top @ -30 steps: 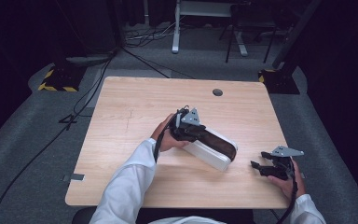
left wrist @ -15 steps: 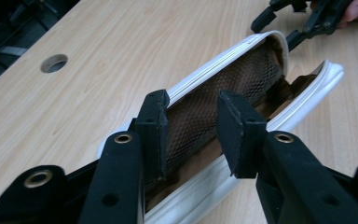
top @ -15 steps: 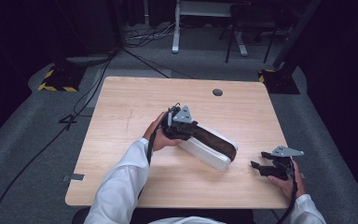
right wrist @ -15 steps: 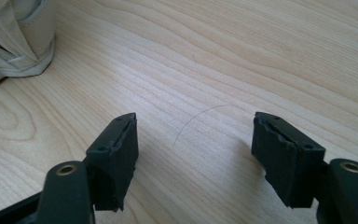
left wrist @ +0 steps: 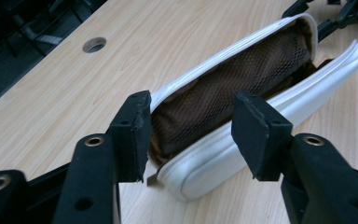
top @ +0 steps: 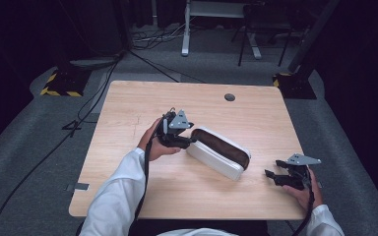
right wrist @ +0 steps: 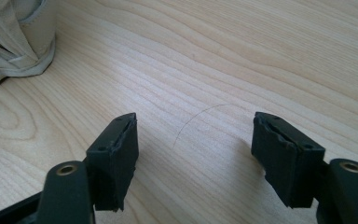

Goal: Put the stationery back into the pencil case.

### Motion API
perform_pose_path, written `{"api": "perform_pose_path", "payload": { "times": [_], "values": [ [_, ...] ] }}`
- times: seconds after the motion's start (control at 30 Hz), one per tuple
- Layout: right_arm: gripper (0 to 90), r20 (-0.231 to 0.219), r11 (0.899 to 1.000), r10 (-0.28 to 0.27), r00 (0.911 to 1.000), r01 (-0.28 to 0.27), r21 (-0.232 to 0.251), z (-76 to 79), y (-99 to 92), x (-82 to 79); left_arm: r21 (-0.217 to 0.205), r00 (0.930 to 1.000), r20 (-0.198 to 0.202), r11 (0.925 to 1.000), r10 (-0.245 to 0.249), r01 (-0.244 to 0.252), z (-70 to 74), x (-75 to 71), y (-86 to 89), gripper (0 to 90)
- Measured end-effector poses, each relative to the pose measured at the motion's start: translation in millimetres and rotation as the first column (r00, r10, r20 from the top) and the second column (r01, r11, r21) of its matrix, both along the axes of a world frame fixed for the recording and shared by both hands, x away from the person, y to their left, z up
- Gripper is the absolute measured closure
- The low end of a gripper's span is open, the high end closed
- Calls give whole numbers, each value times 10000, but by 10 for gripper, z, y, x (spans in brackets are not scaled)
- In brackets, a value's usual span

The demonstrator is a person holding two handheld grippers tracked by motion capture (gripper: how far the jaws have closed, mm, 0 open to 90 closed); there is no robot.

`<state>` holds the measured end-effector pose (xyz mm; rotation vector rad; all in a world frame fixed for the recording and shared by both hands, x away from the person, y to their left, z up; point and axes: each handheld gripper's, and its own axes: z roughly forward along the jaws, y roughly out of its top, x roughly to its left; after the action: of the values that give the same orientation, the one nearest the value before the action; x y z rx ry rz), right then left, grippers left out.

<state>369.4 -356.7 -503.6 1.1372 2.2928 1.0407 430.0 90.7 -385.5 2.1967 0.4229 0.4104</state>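
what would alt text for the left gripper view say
An open white pouch with a brown mesh lining lies on a light wooden table, its near end between the open black jaws of the left claw, which have just been opening. A round hole marks the tabletop beyond.

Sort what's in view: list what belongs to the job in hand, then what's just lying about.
Job in hand:
- white pouch, unzipped, brown mesh lining showing
- left claw, open at the pouch's end
- right claw, open, apart from the pouch

Lying about:
- cable hole in the table
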Motion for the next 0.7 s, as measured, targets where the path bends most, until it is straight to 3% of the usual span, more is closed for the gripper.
{"api": "perform_pose_path", "payload": {
  "times": [0.37,0.7],
  "values": [
    [312,-46,10000,53,10000,-53,23,-1,-4,-4,126,9966,-28,9965,824,-823,-27,-101,293,347],
    [309,-58,10000,86,9999,-86,-13,1,-11,-8,304,9847,-338,9850,1708,-1698,-137,-197,526,219]
  ]
}}
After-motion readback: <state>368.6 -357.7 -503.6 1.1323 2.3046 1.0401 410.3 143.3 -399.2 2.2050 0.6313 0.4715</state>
